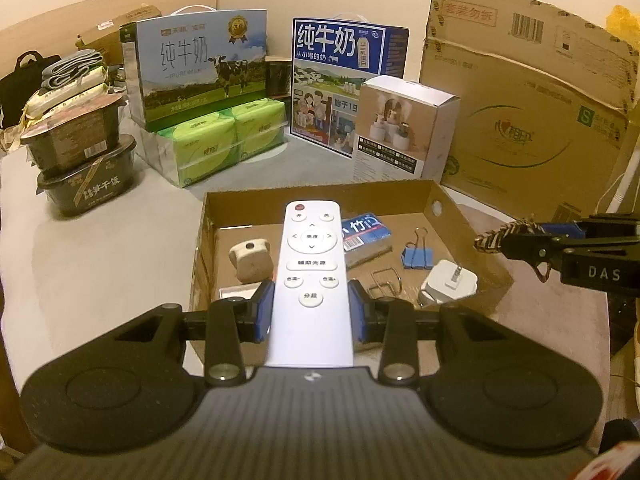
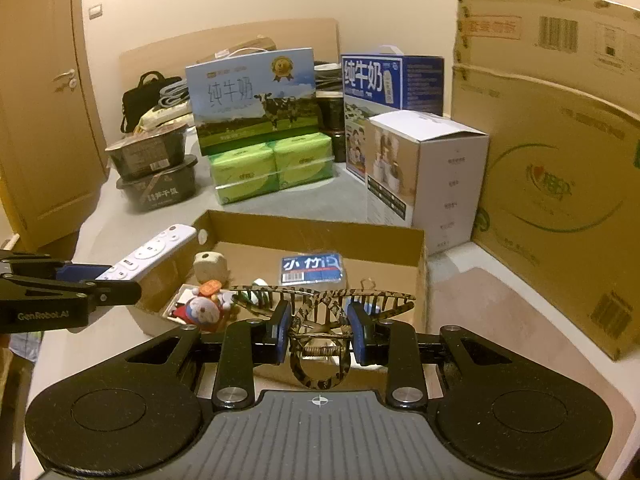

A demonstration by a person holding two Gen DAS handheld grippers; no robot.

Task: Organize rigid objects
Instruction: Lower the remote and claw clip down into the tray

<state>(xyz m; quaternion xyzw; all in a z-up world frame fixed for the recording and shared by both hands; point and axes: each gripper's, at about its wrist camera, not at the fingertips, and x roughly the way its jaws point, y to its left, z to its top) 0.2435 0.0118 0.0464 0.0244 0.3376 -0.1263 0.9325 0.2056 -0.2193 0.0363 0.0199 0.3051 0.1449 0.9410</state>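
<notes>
We see our left gripper (image 1: 312, 312) clamped on a white remote control (image 1: 311, 276), its blue pads pressing both long edges — the remote points forward and hangs above the near wall of the shallow cardboard tray (image 1: 320, 191). Our right gripper (image 2: 319, 330) is closed on a tortoiseshell hair claw clip (image 2: 320, 312), gripped at the hinge with the teeth spread wide in front of the fingers, over the tray's near edge.

Inside the tray lie a beige stone-like block (image 1: 251, 261) near the left wall, a blue tissue pack (image 1: 366, 236) toward the back, a blue binder clip (image 1: 417, 254), a bare wire clip (image 1: 385, 282) and a white charger plug (image 1: 450, 282) at the near right. From the right wrist view we also make out a Doraemon figure (image 2: 204, 308) in the tray's near left corner.

Behind the tray stand two milk cartons (image 1: 200, 68), green tissue packs (image 1: 224, 136), a white humidifier box (image 1: 404, 128) and a large cardboard box (image 1: 532, 112) — stacked black food bowls (image 1: 80, 152) sit at the left
</notes>
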